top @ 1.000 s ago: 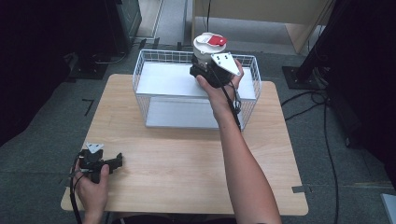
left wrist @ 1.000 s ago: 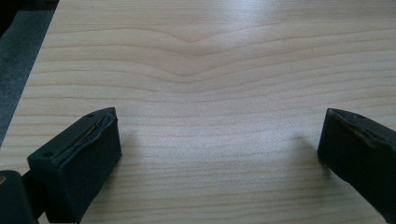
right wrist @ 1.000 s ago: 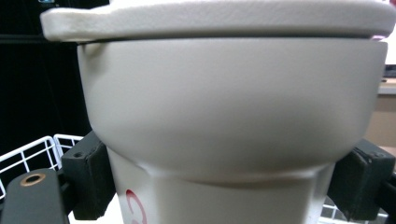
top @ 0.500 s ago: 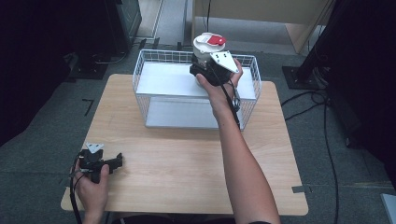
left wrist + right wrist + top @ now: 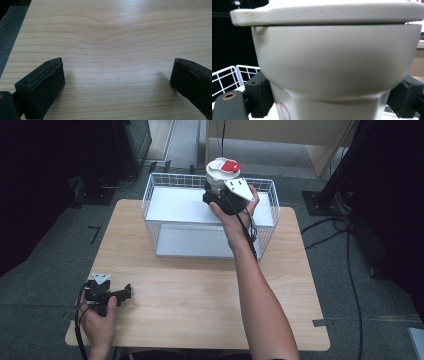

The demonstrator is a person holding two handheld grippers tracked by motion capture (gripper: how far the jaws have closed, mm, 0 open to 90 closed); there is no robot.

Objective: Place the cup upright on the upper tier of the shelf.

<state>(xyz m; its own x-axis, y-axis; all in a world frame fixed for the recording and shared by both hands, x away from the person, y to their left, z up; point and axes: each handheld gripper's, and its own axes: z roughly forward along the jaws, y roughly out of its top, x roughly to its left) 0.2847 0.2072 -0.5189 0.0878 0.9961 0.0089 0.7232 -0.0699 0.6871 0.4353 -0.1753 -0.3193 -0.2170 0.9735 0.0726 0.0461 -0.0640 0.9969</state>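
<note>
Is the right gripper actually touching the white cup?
Touching. The right gripper view shows both jaws pressed against the white cup below its bulge; right gripper holds it above the wire basket.

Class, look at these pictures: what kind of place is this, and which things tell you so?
Probably a lab or workshop: a bare wooden table on grey carpet, cables trailing over the floor, and dark equipment stands around it.

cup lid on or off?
On. The lid sits flat across the cup, overhanging its rim; the right gripper holds the cup upright over the basket.
</note>
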